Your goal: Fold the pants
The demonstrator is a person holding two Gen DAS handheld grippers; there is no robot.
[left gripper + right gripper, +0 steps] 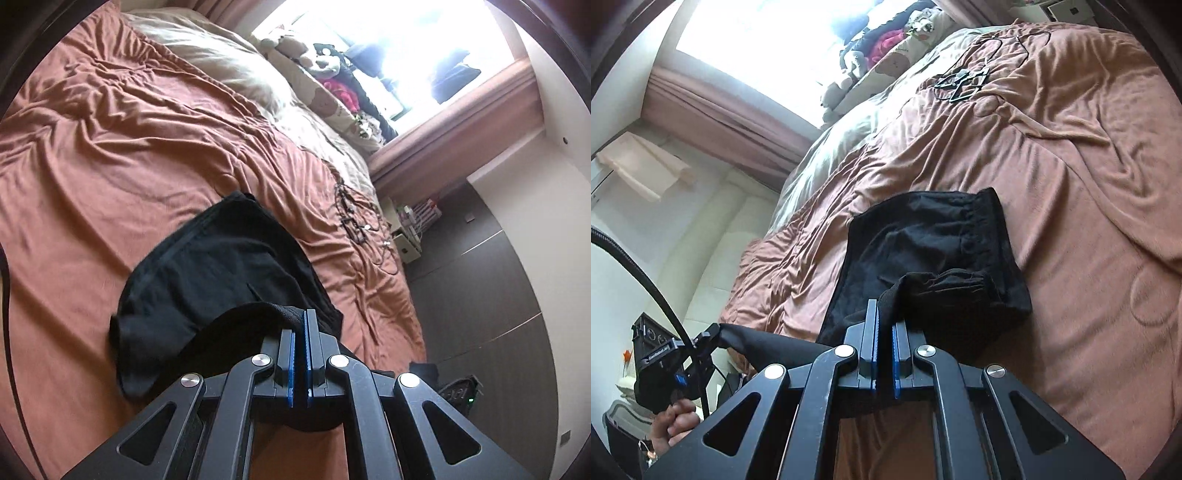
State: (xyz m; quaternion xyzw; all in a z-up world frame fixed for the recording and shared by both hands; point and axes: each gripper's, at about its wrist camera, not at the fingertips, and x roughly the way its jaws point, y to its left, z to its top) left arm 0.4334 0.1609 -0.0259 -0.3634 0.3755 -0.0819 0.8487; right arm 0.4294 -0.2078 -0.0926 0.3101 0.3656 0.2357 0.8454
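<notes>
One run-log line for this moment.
stage: mid-fold | left gripper: shut on pants | right gripper: shut on pants | pants: one end lifted, rest on bed

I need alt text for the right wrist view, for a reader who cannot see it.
The right gripper is shut on a cuffed edge of black pants, lifting it above the rest of the garment on a wrinkled rust-brown bedspread. At lower left, a hand holds the left gripper, which also grips black fabric; a bright window is behind.
</notes>
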